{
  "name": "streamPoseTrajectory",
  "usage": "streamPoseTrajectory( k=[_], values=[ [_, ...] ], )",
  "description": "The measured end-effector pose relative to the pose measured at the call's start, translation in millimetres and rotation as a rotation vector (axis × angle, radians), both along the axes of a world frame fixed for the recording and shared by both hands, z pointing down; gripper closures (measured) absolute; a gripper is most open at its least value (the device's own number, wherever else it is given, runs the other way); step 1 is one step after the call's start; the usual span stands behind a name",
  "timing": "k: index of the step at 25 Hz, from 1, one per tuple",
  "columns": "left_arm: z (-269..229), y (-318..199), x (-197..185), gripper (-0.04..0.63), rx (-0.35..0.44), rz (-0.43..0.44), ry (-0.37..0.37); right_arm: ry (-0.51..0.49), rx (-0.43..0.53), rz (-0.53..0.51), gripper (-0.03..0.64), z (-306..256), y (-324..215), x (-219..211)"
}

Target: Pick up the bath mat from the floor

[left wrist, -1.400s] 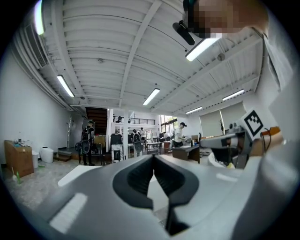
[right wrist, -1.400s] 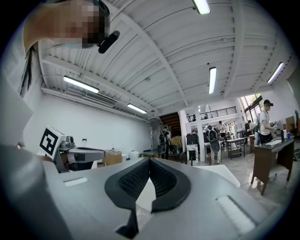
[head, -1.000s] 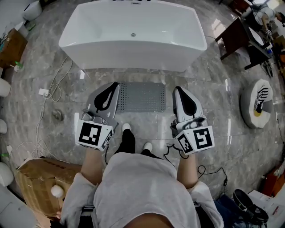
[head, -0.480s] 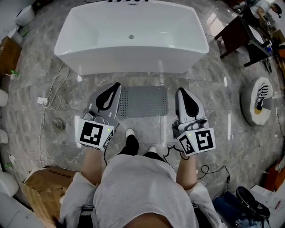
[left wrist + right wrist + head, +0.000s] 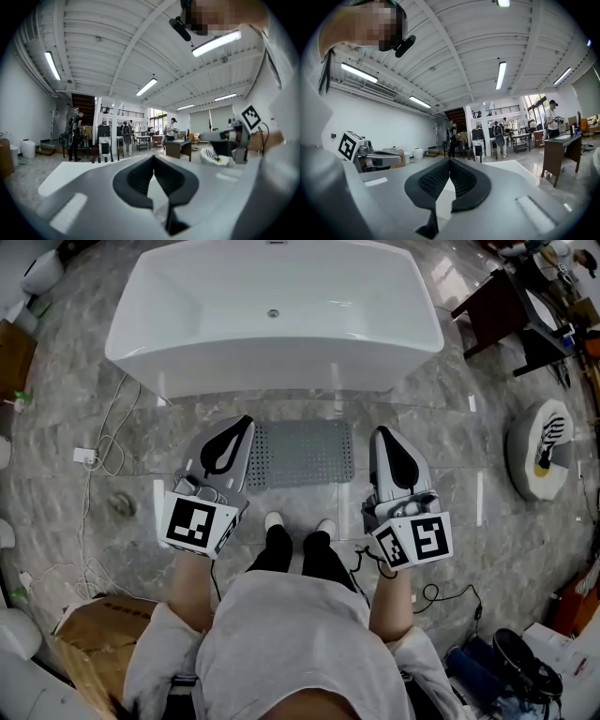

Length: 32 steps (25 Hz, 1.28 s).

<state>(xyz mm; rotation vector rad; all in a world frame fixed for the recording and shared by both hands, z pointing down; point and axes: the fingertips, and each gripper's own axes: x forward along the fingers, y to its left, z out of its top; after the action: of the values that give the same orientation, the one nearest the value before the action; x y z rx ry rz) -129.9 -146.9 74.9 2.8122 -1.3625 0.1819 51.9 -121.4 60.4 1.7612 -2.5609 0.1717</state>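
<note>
Mat (image 5: 302, 453) on the floor (image 5: 450, 427) by the tub (image 5: 272, 296)
My left gripper (image 5: 246, 420) and right gripper (image 5: 380, 431) — both closed, empty — at its ends.

Open workshop hall; freestanding bathtub (image 5: 272, 315) staged beside desks (image 5: 178, 146).
</note>
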Motion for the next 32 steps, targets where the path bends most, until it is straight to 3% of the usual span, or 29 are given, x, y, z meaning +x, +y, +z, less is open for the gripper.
streamPoseTrajectory(
  k=[15, 23, 32],
  values=[
    [44, -45, 12, 0.594, -0.059, -0.115, -0.021, 0.03, -0.074, -0.077, 0.611, 46, -62, 26],
    [99, -59, 14, 0.594, -0.096, -0.179, -0.076, 0.038, -0.137, -0.106, 0.611, 108, -85, 42],
    [182, -50, 26, 0.594, -0.215, -0.157, -0.116, 0.037, -0.209, -0.09, 0.604, 188, -83, 55]
  ],
)
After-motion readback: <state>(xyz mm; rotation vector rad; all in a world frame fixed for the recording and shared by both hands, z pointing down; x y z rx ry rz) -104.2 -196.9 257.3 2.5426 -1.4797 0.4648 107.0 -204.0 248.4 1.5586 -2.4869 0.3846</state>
